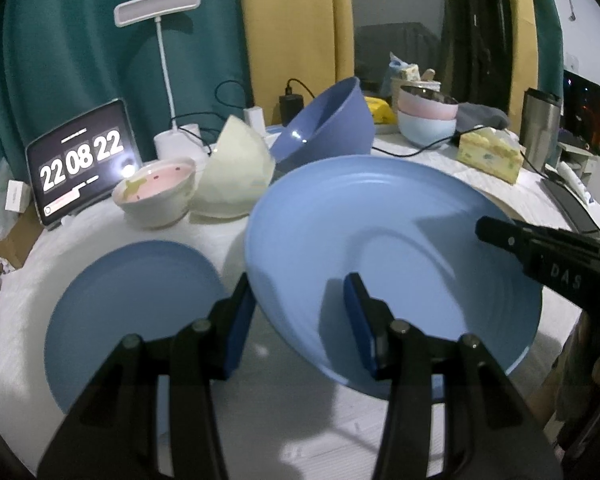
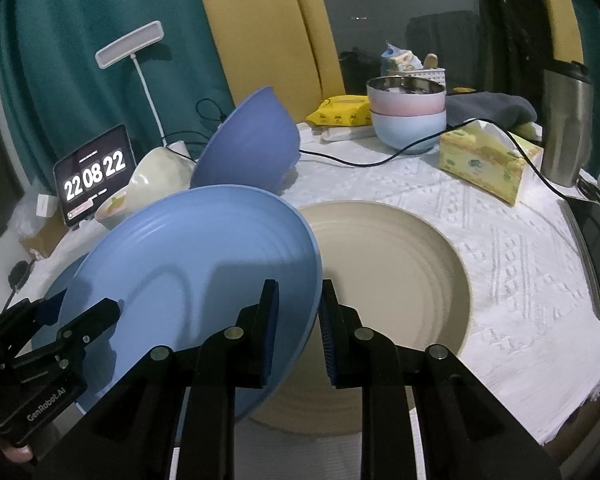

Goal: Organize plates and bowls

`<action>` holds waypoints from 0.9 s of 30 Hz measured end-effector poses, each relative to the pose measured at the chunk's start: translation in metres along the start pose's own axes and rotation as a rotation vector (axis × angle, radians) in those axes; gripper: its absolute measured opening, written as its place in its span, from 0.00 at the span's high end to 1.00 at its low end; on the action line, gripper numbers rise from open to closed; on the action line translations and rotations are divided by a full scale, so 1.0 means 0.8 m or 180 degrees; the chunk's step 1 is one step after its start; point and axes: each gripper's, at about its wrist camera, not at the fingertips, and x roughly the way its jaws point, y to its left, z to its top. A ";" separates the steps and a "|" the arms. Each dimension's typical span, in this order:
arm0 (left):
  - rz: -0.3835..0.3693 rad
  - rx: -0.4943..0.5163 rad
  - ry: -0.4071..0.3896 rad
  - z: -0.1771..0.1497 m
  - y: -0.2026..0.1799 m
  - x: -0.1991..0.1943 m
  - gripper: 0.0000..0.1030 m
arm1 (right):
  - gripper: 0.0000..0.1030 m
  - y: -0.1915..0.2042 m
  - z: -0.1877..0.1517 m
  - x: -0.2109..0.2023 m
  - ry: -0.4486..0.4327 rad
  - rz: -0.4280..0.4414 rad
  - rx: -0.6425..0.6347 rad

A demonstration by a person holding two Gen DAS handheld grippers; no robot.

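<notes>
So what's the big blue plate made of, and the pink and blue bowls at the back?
Blue plate: probably matte plastic, with an even colour, soft sheen and moulded rings. Stacked bowls: pastel outsides that look like plastic, and the top one's mirror-shiny lining looks like steel.

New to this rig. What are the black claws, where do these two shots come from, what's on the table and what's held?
No robot here: a person holds a two-finger gripper in each hand, each with a fisheye camera looking along its fingers. One picture comes from the left gripper, the other from the right gripper. Both clamp the rim of one tilted light blue plate, on opposite sides. On the white tablecloth lie a flat blue plate, a beige plate, a dark blue bowl, a cream bowl, a pink-lined bowl, stacked bowls and a tablet clock.
</notes>
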 end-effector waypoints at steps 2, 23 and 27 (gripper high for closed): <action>-0.0005 0.0020 0.0005 0.001 -0.005 0.002 0.55 | 0.79 -0.005 0.000 0.000 -0.0004 -0.0007 0.0021; -0.0113 0.0152 0.0117 0.010 -0.055 0.034 0.55 | 0.79 -0.061 0.000 0.005 0.0025 -0.0093 0.0195; -0.0147 0.0172 0.0128 0.012 -0.062 0.039 0.55 | 0.79 -0.069 0.000 0.005 0.0017 -0.0125 0.0228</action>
